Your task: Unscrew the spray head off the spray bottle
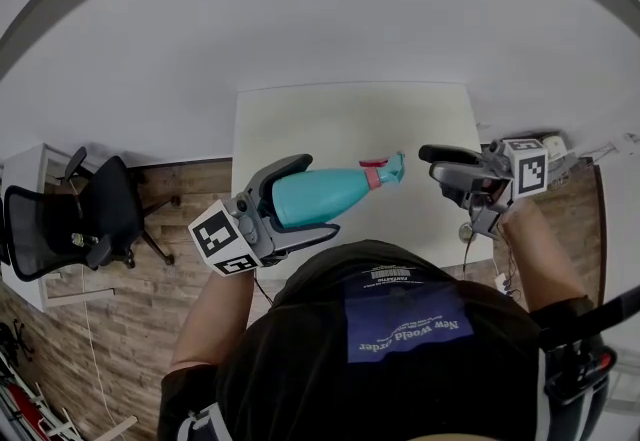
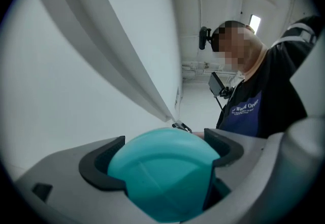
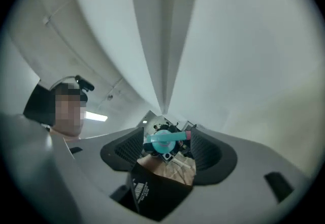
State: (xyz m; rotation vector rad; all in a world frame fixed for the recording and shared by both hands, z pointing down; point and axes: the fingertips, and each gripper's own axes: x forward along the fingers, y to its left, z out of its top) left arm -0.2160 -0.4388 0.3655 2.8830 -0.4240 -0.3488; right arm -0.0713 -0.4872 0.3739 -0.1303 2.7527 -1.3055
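A teal spray bottle [image 1: 318, 194] is held lying level above the near edge of the white table [image 1: 350, 119]. My left gripper [image 1: 312, 197] is shut round its body. The bottle's round base [image 2: 165, 172] fills the space between the dark pads [image 2: 99, 167] in the left gripper view. Its teal spray head [image 1: 388, 170], with a red collar, points right. My right gripper [image 1: 438, 172] stands open a little to the right of the head, apart from it. In the right gripper view the spray head [image 3: 163, 140] shows end-on, farther off between the ribbed pads [image 3: 127, 151], which do not touch it.
A black office chair [image 1: 95, 214] stands on the wood floor at the left, beside a white cabinet [image 1: 30, 179]. Small devices and cables [image 1: 560, 144] lie by the table's right edge. My dark-shirted body is close below the grippers.
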